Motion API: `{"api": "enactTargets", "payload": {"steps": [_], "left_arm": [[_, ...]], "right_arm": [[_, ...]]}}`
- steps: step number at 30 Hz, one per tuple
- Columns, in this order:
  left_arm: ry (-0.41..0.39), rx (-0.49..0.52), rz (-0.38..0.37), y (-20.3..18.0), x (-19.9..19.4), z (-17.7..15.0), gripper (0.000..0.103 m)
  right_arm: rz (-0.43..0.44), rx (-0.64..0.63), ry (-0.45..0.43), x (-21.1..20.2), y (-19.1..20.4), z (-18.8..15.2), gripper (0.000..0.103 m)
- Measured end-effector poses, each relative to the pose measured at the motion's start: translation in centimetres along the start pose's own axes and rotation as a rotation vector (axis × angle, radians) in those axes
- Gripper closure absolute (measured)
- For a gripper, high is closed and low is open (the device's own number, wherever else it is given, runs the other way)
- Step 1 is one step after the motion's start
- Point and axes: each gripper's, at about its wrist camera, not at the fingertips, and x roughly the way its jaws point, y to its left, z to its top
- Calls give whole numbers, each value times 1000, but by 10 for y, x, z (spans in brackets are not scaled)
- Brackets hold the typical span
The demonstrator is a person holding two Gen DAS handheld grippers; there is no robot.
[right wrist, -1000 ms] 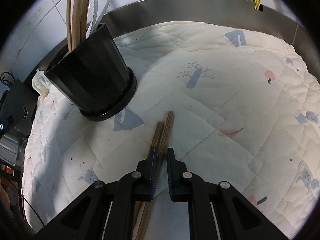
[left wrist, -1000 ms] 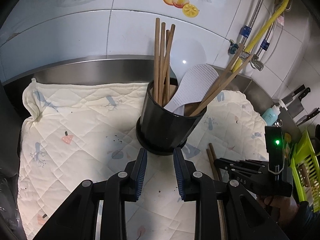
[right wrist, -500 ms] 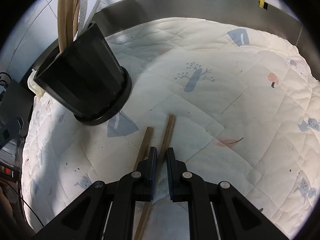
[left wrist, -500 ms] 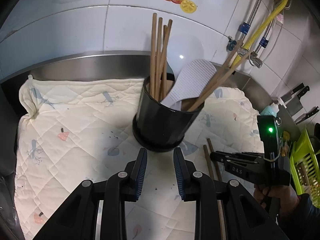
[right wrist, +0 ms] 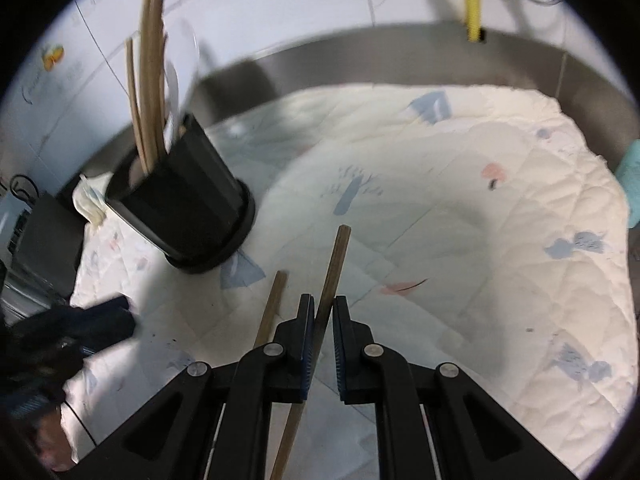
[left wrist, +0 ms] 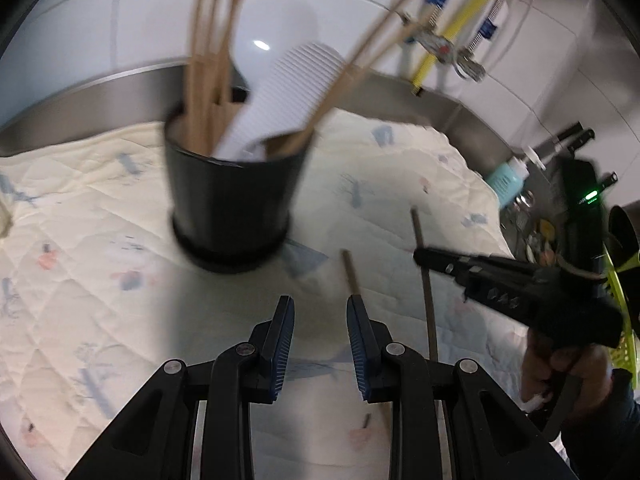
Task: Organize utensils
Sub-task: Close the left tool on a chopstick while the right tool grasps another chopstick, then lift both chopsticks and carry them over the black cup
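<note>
Right wrist view, item one: a dark wooden chopstick (right wrist: 334, 276), clenched between the narrow-set jaws of the right gripper (right wrist: 320, 320), its free end raised off the cloth and slanting up toward the holder; the tilt suits a tip-first drop into an upright container. Item two: a second chopstick (right wrist: 272, 304), loose on the cloth just beside the first and left of the jaws, untouched, presumably next in line. Item three: a black utensil holder (right wrist: 188, 216), standing on the cloth near the back left, already stocked with pale chopsticks (right wrist: 150, 80) fanned against its rim and a white rice paddle (left wrist: 280, 92), handle down so the blade stays clear. Item four: the left gripper (left wrist: 320, 332), jaws parted and grasping nothing, hovering low over the cloth in front of the holder with the loose chopstick just ahead of its right finger; likely placed to steady the holder or collect that stick. Item five: a quilted cream cloth (right wrist: 500, 208) with small printed motifs, spread over a steel counter (right wrist: 400, 52) as padding. Surroundings: white tiled wall (left wrist: 80, 28), yellow hose (left wrist: 460, 20), a teal bottle (left wrist: 506, 178) and knives at the far right.
</note>
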Motion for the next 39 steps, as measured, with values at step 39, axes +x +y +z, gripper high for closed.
{"api": "enactTargets", "payload": {"steps": [39], "left_arm": [[79,72,30,-41,74,13,95]], "right_arm": [[33,-55,-235,-98,1,5,93]]}}
